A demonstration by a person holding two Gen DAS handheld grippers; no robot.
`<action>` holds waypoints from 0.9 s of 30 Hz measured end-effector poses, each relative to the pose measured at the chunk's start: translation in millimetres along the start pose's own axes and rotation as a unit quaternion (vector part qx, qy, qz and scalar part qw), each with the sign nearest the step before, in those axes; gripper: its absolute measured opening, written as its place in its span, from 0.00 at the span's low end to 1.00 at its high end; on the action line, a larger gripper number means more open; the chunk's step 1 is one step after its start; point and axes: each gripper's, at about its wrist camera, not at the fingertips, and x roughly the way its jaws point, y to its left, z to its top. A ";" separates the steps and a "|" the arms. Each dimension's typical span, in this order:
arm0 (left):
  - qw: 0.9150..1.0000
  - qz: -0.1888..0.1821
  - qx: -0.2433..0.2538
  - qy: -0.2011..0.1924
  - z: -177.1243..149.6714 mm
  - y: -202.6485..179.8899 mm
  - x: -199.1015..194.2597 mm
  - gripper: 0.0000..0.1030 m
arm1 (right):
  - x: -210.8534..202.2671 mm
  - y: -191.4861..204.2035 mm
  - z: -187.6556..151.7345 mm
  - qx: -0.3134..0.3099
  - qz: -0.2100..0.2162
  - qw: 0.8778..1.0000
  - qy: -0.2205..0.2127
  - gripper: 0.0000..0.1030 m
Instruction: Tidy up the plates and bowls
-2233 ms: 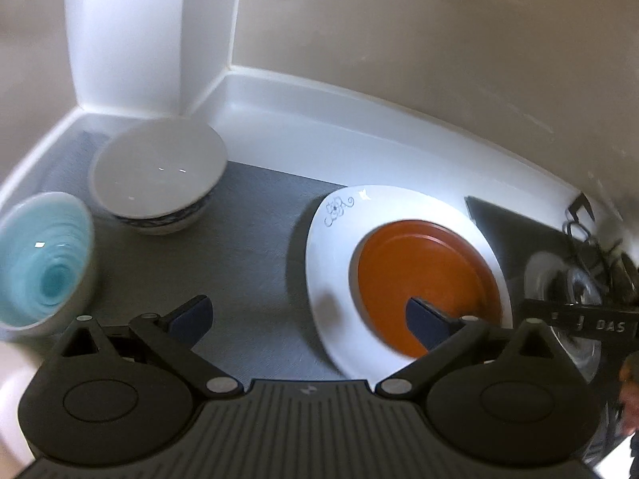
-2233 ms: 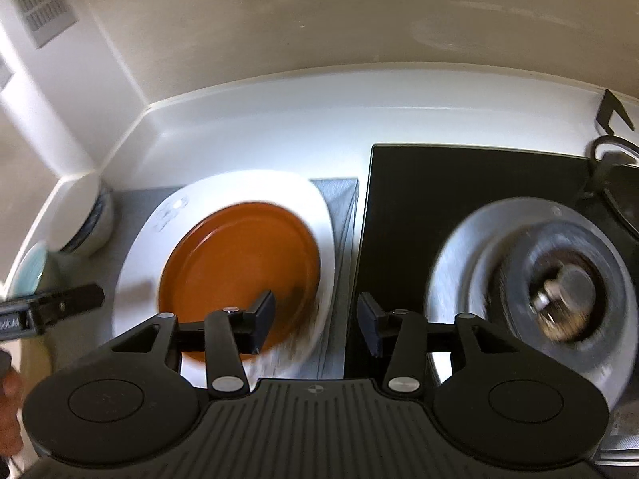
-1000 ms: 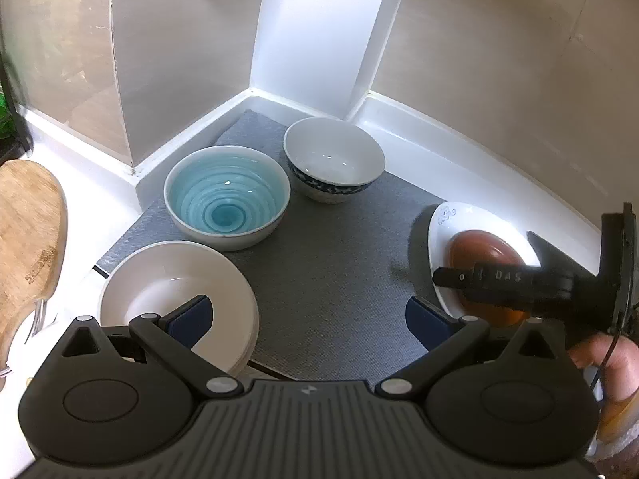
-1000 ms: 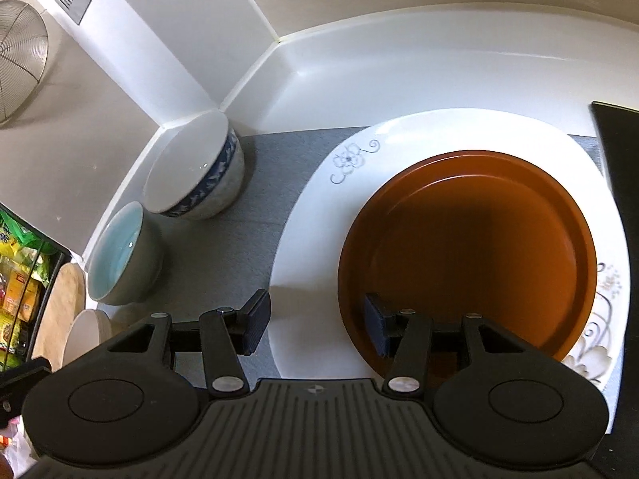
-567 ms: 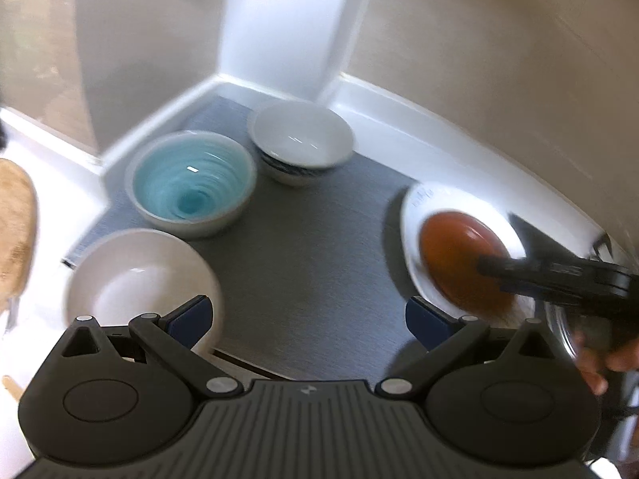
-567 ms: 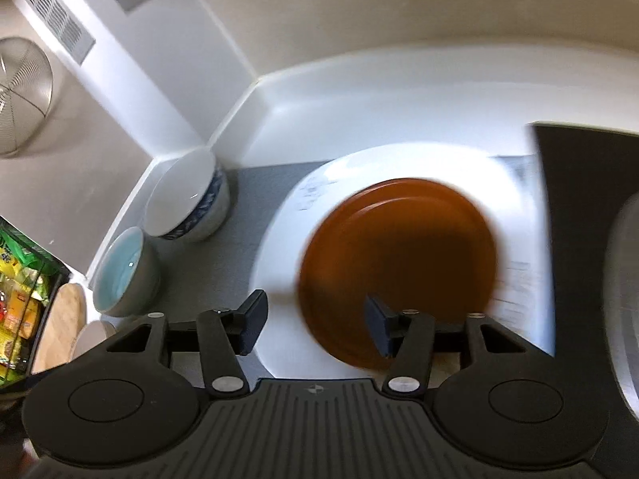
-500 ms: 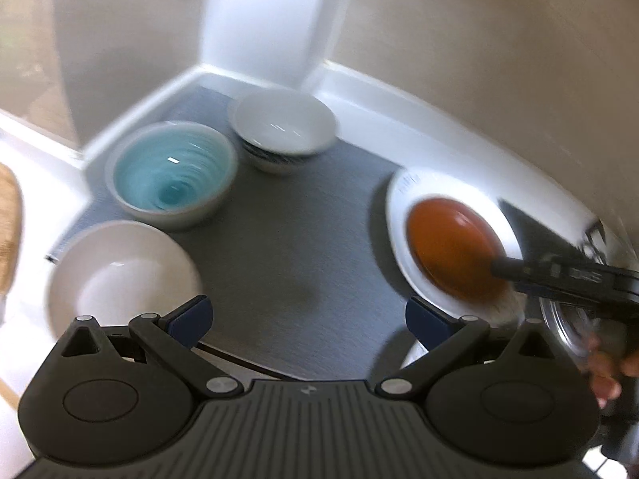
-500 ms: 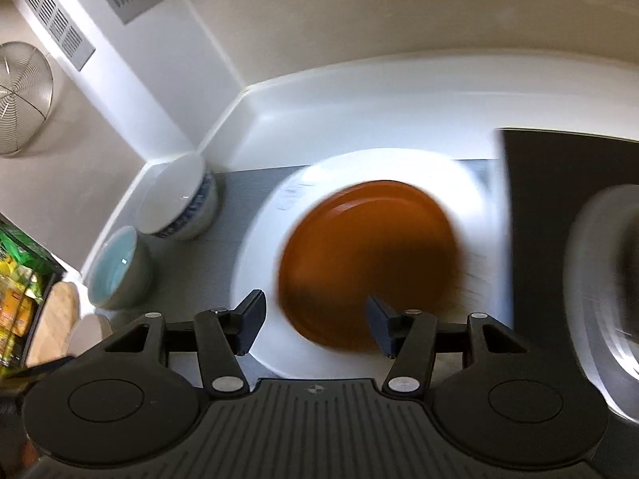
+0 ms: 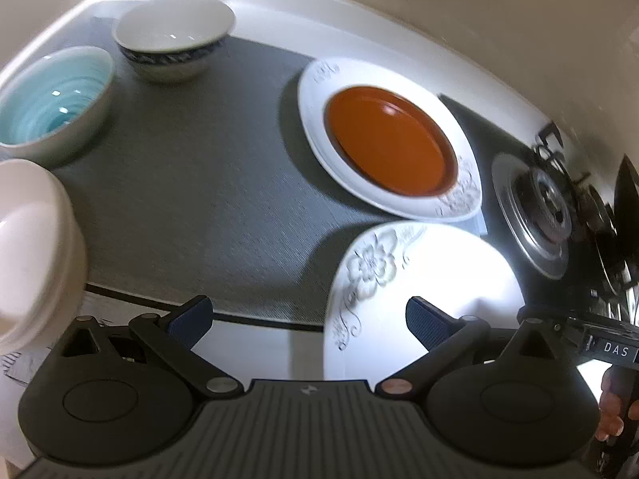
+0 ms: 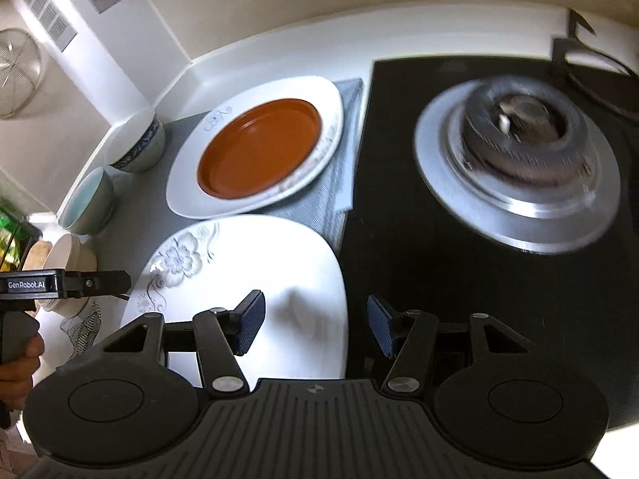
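An orange plate [image 9: 389,139] [image 10: 259,147] lies on a white oval plate [image 9: 319,76] [image 10: 179,199] on the grey mat [image 9: 199,183]. A second white plate with a grey flower pattern [image 9: 399,279] [image 10: 247,263] lies at the mat's near edge. A blue-patterned white bowl [image 9: 173,38] [image 10: 137,143], a turquoise bowl [image 9: 48,95] [image 10: 86,201] and a cream bowl [image 9: 28,251] [image 10: 64,255] stand to the left. My left gripper [image 9: 307,321] is open and empty above the mat's front edge. My right gripper [image 10: 315,325] is open and empty over the flowered plate's right rim.
A black gas hob with a steel burner [image 10: 519,167] [image 9: 539,207] lies right of the mat. White counter upstand and walls [image 10: 279,44] close the back and left corner. A patterned paper [image 10: 80,331] lies under the cream bowl.
Both grippers have pulled back and swung right. The flowered white plate has come into view near both grippers. The burner now shows in the right wrist view. Both grippers stay open.
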 end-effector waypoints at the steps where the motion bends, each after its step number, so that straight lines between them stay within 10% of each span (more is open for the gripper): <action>1: 1.000 -0.002 0.003 0.005 -1.5 -1.9 2.9 1.00 | 0.4 -2.1 -3.2 0.008 0.002 1.000 0.001 0.58; 27: 0.998 -0.044 0.025 0.047 -13.8 -22.5 27.4 1.00 | 5.7 -8.3 -29.2 0.077 0.056 0.995 0.015 0.57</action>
